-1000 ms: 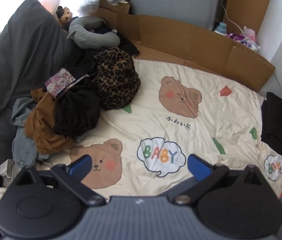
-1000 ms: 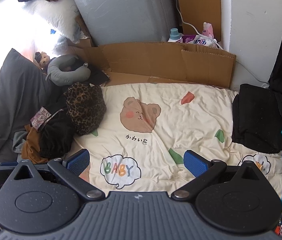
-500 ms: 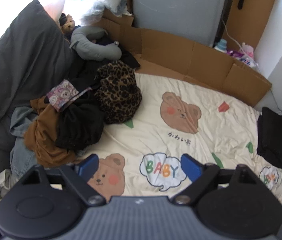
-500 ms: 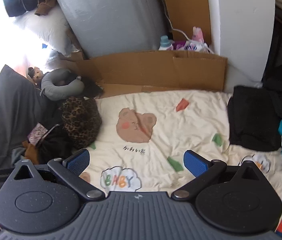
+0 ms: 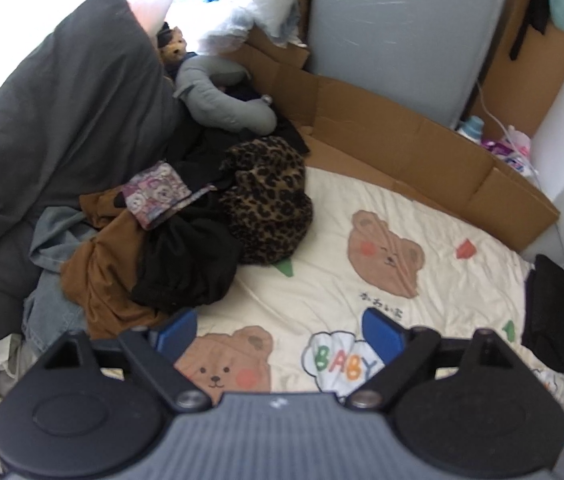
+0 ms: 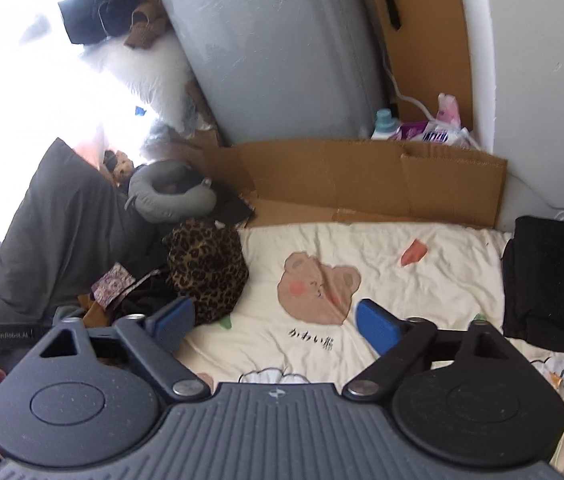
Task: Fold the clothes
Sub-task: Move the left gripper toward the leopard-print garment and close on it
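Several garments are lying heaped together as a pile of clothes (image 5: 169, 248) at the left edge of the bed, with a leopard-print piece (image 5: 267, 208) sitting on its right side, a black garment (image 5: 189, 272) bunching at the near end, a brown garment (image 5: 101, 276) spilling beside it, a faded blue denim piece (image 5: 47, 308) hanging toward the bed's edge and a small purple patterned cloth (image 5: 153, 194) resting on top. Another black garment (image 6: 548, 284) is lying folded at the right edge of the bed, well apart from the pile. All of it is resting on a cream blanket (image 5: 342, 248) printed with bear faces and a "BABY" cloud, which is covering the bed and lying bare through its middle. The left claw (image 5: 279, 330) is hovering over the near part of the blanket just beside the pile, its blue pads (image 5: 175, 330) standing wide apart with nothing between them. The right claw (image 6: 273, 326) is hanging over the blanket near the leopard-print piece, its jaws closing a little yet standing wide, with nothing between them either. A grey pillow (image 5: 65, 128) is leaning at the far left corner, with a grey neck pillow (image 5: 225, 104) and a small plush toy (image 5: 173, 46) behind the pile. Flattened cardboard (image 5: 410, 148) is lining the far edge of the bed, and a tall grey wrapped panel (image 6: 277, 52) is standing behind it, with a bottle (image 6: 384, 122) and packets beside.
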Demonstrator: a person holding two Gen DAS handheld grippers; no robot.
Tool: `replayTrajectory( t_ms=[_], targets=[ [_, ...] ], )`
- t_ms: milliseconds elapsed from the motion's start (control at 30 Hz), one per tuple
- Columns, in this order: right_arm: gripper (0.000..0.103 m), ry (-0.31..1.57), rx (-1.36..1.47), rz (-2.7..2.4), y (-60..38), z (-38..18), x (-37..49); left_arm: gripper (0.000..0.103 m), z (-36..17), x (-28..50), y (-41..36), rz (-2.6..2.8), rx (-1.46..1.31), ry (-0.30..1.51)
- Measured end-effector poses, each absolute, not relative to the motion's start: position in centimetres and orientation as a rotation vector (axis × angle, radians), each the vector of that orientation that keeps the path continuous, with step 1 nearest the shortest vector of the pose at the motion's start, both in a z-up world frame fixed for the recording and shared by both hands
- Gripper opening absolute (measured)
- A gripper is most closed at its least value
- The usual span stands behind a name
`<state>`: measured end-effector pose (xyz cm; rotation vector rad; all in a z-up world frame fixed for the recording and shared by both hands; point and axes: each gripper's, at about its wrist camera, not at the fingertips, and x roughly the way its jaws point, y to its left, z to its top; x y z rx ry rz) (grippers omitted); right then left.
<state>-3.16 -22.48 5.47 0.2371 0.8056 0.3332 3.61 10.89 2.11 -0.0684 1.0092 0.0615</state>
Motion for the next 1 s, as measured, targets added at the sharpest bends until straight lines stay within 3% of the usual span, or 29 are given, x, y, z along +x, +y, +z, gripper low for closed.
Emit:
replayTrajectory(
  t_ms=[233, 1000],
  targets=[
    [0.103, 0.83, 0.245, 0.415, -21.9, 5.3, -1.2, 0.095, 1.2, 5.4, 12.4, 0.051, -0.1, 1.009],
    [0.103, 0.921, 0.048, 0.608, -17.9, 5.0, 9.6, 0.098, -2.0, 13.1, 15.3, 0.101, -0.081, 0.999]
  ],
)
